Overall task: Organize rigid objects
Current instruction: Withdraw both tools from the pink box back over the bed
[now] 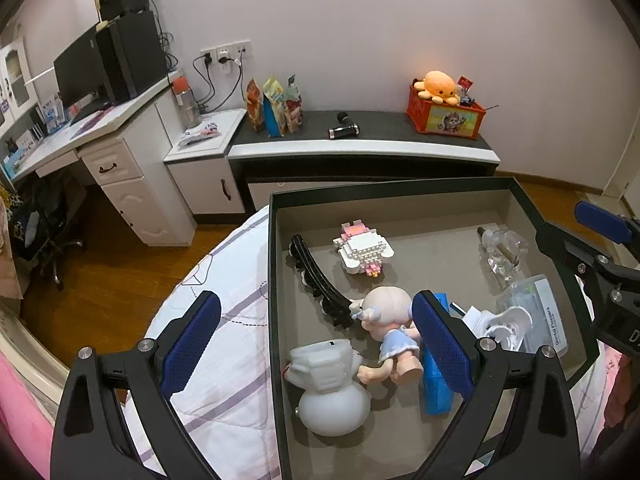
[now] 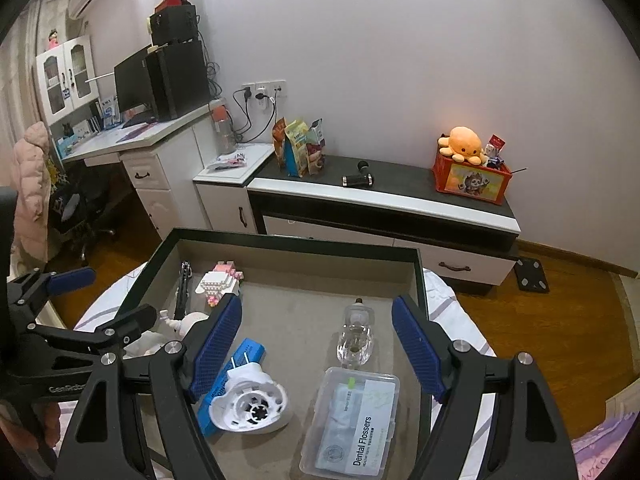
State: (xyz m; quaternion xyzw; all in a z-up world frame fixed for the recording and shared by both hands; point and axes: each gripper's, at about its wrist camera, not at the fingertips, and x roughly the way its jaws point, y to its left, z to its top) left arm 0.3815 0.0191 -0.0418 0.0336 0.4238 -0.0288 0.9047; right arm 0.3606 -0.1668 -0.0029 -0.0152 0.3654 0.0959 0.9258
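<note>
Small things gathered in a shallow box, both grippers empty above it.

The box lay on a bed and held a doll, white jar, brick toy, black clip, glass bottle, flosser case, blue carton and white plug, so sorting looked largely done. The left gripper straddled the box's left edge, jaws spread wide; the right gripper hung open over its near right corner, gripping nothing. Beyond stood a wood floor, desk and low cabinet.

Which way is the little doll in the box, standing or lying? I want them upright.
Lying down: the doll rests on its side on the box floor, head toward the black hair clip.
</note>
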